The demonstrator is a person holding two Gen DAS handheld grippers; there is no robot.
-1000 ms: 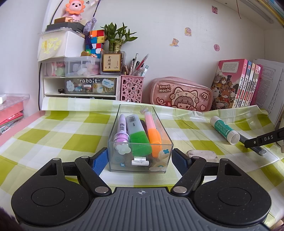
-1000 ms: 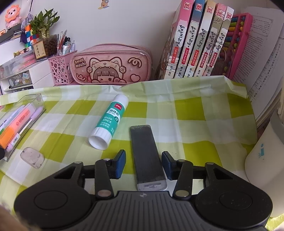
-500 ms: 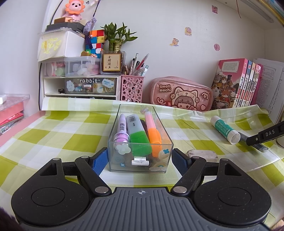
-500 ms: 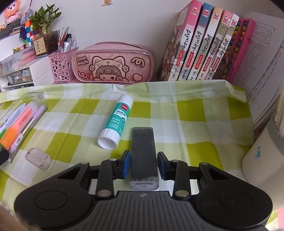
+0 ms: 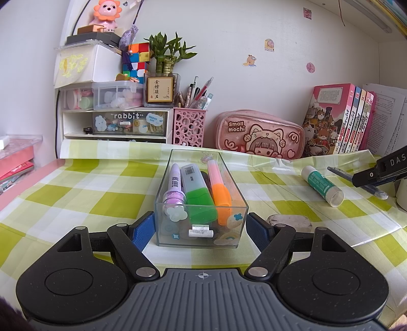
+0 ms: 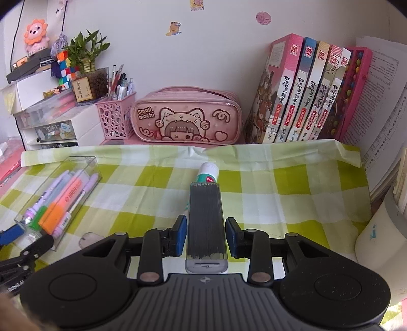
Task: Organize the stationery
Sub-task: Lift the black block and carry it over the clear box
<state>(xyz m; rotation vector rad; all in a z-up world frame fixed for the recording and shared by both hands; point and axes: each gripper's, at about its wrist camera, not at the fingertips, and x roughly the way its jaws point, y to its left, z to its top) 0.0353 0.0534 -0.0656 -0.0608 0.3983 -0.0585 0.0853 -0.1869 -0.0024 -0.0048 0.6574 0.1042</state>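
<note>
My right gripper (image 6: 206, 234) was clamped on a flat, clear case of dark pencil leads (image 6: 205, 216), held above the checked cloth (image 6: 279, 188); my left gripper (image 5: 201, 226) gripped the clear marker box (image 5: 201, 203)

One clear box (image 5: 201, 229) with three highlighters (image 5: 198, 201) showing in the left view: purple, green, orange. One glue stick (image 5: 321, 184). One eraser (image 5: 288, 220). One flat case of pencil leads (image 6: 206, 219). One pink pencil pouch (image 6: 188, 119). One pink pen cup (image 5: 188, 126). Four books (image 6: 302, 89) standing upright. One puzzle cube (image 5: 136, 59). One potted plant (image 5: 165, 54). One lion toy (image 5: 105, 12). Two grippers.
</note>
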